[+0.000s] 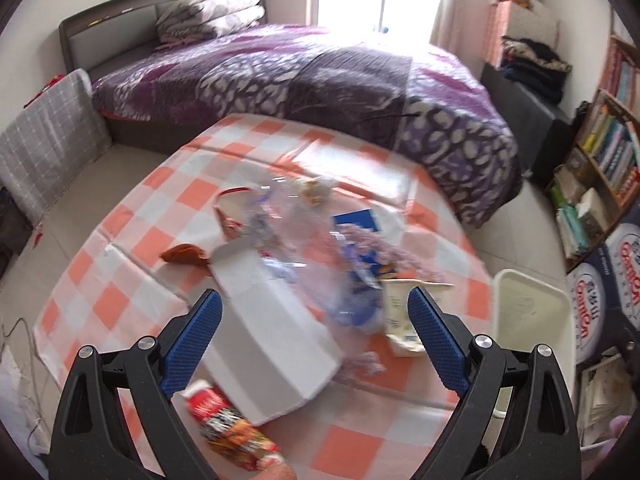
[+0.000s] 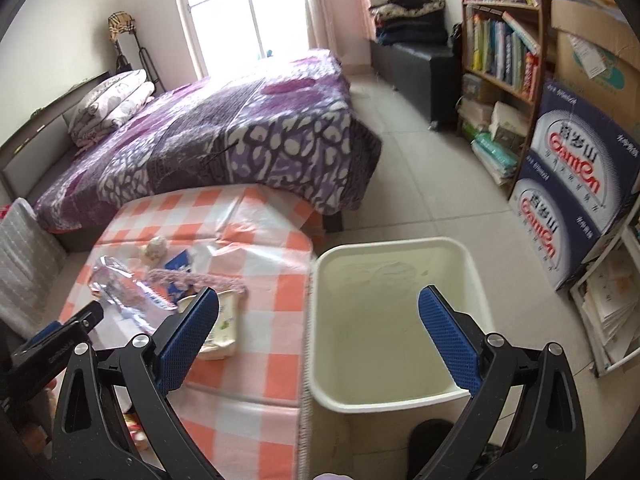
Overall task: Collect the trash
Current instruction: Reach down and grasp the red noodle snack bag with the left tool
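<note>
Trash lies on a table with an orange-and-white checked cloth (image 1: pixel 132 264). In the left wrist view I see a white box (image 1: pixel 276 332), a crushed clear plastic bottle (image 1: pixel 316 256), a red snack wrapper (image 1: pixel 228 420), a cream packet (image 1: pixel 400 316), a blue card (image 1: pixel 356 220) and a brown peel (image 1: pixel 184 256). My left gripper (image 1: pixel 316 336) is open, hovering over the box and bottle. My right gripper (image 2: pixel 320 340) is open and empty above the left rim of a cream bin (image 2: pixel 472 276) standing right of the table. The bottle (image 2: pixel 124 292) and packet (image 2: pixel 224 324) also show there.
A bed with a purple blanket (image 2: pixel 240 132) stands behind the table. A bookshelf (image 2: pixel 504 40) and stacked blue cartons (image 2: pixel 572 184) line the right wall. A dark bench (image 2: pixel 420 60) stands at the back. A pinkish fuzzy strip (image 2: pixel 192 278) lies on the table.
</note>
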The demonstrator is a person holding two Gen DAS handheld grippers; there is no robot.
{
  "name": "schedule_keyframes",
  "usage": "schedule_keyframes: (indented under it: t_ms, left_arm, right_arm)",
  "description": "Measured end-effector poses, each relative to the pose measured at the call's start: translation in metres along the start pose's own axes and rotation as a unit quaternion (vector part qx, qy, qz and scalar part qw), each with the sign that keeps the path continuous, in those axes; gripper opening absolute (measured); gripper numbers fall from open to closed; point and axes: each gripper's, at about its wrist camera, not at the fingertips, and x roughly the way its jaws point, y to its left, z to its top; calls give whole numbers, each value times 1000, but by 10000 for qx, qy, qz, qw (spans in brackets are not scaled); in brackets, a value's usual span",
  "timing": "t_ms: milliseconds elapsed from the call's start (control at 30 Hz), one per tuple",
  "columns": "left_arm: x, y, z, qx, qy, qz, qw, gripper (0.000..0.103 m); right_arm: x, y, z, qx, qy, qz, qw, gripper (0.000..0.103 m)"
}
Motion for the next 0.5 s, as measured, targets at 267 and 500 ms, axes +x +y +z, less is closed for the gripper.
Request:
schedule_keyframes:
  t_ms: [267, 500]
  left_arm:
    - [54, 75, 14, -920, 1351, -511, 9852, 91]
    - [70, 122, 9, -1358, 1887, -814, 9692, 91]
  right_arm:
    - [34, 39, 17, 50, 810, 509, 9954, 96]
    - [81, 30, -12, 434, 1441, 490, 9874, 96]
